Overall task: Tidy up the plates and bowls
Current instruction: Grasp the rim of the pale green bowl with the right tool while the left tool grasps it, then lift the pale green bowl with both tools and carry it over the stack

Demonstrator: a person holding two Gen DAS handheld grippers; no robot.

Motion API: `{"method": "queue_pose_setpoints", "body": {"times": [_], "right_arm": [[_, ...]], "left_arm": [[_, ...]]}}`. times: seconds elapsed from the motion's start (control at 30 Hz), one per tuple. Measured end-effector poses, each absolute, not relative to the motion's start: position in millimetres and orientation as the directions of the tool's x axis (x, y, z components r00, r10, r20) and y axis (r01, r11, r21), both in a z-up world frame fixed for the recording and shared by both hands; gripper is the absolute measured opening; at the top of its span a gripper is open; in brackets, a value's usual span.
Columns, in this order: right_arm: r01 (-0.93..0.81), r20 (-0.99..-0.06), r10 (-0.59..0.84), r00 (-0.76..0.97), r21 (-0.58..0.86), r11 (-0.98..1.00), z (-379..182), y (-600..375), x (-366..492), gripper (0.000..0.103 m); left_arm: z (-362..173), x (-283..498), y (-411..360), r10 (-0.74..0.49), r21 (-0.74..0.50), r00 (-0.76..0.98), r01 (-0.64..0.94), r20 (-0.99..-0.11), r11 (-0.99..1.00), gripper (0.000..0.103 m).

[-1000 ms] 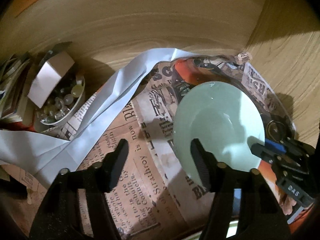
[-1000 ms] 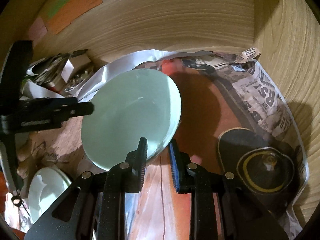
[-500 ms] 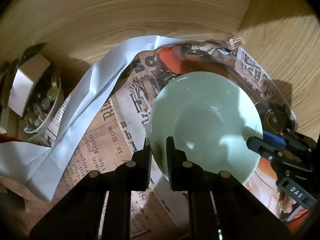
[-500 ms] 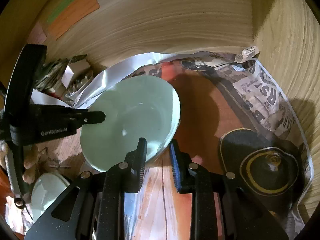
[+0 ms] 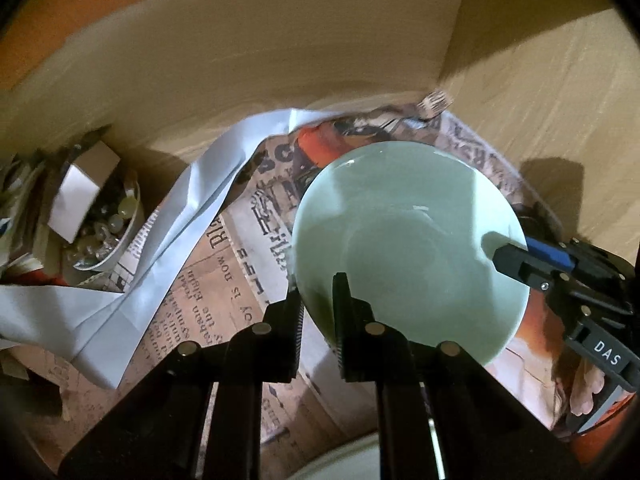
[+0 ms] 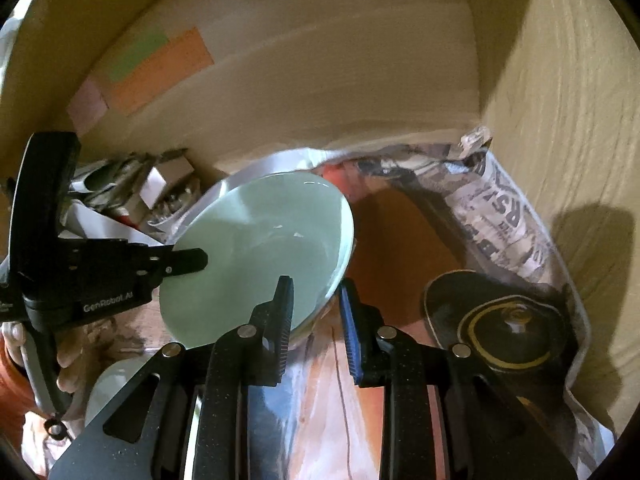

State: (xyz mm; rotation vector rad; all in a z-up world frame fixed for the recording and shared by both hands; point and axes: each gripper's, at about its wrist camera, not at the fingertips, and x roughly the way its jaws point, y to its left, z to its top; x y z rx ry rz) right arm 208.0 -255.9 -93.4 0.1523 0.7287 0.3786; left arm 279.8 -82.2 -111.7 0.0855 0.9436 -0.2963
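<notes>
From the left wrist, the left claw point(image 5: 318, 300) was clamped on the near rim of the pale green bowl point(image 5: 404, 236), above the newspaper point(image 5: 224, 280).

From the right wrist, the right claw point(image 6: 316, 300) was clamped on the opposite rim.

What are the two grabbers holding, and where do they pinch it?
Both hold one pale green bowl by its rim. The left gripper pinches the near edge, the right gripper pinches the opposite side, each with one finger inside and one outside.

Wooden shelf point(image 5: 560, 92), newspaper lining point(image 5: 224, 288), white paper sheet point(image 5: 192, 208), bead dish point(image 5: 108, 232)
</notes>
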Motion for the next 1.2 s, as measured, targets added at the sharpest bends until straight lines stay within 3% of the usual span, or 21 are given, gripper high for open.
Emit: {"method": "queue_pose_setpoints", "body": {"times": [0.57, 1.2], "right_arm": [[-0.395, -0.535, 0.434, 0.725, 0.194, 0.898, -55, -204, 151, 0.021], [-0.601, -0.495, 0.6, 0.629, 0.179, 0.779, -53, -109, 110, 0.021]], "left_arm": [[-64, 187, -13, -0.258, -0.138, 0.712, 0.224, -0.653, 0.965, 0.013], [-64, 69, 81, -0.119, -0.139, 0.823, 0.05, -0.555, 0.989, 0.016]]}}
